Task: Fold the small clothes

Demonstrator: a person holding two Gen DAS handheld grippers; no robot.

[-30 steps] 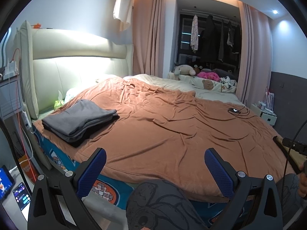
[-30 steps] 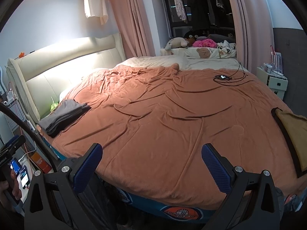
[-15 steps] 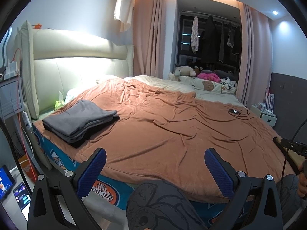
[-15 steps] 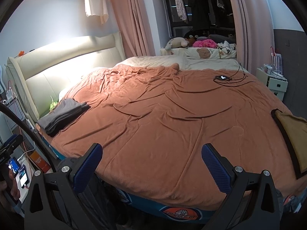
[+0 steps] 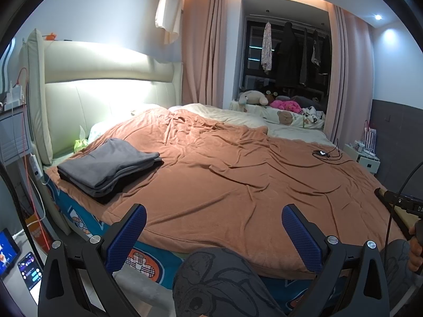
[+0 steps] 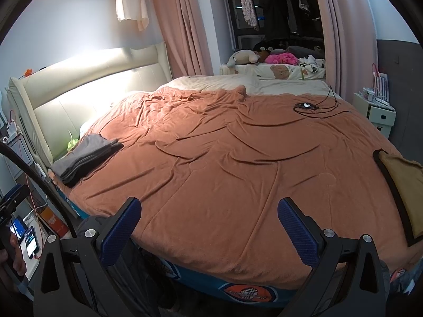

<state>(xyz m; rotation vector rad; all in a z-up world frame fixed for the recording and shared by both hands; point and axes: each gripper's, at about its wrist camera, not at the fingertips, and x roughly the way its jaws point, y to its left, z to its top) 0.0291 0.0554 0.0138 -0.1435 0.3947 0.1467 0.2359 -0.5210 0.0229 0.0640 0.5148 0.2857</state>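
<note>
A stack of folded grey clothes (image 5: 108, 167) lies on the near left corner of the bed, also seen in the right wrist view as the same grey stack (image 6: 83, 158). A mustard garment with dark trim (image 6: 401, 185) lies at the bed's right edge. My left gripper (image 5: 214, 232) hovers open in front of the bed's near edge, nothing between its blue pads. My right gripper (image 6: 208, 224) is open too, empty, above the near edge of the orange blanket (image 6: 224, 153).
A phone with a cable (image 6: 306, 105) lies on the blanket at the far right. Stuffed toys (image 5: 280, 103) sit at the back. A white nightstand (image 6: 378, 113) stands right of the bed. A tablet and phone (image 5: 23, 259) lie on the floor at left. A person's knee (image 5: 219, 282) is below.
Nearly nothing has changed; both grippers stay open, with only a very slight drift of the views.
</note>
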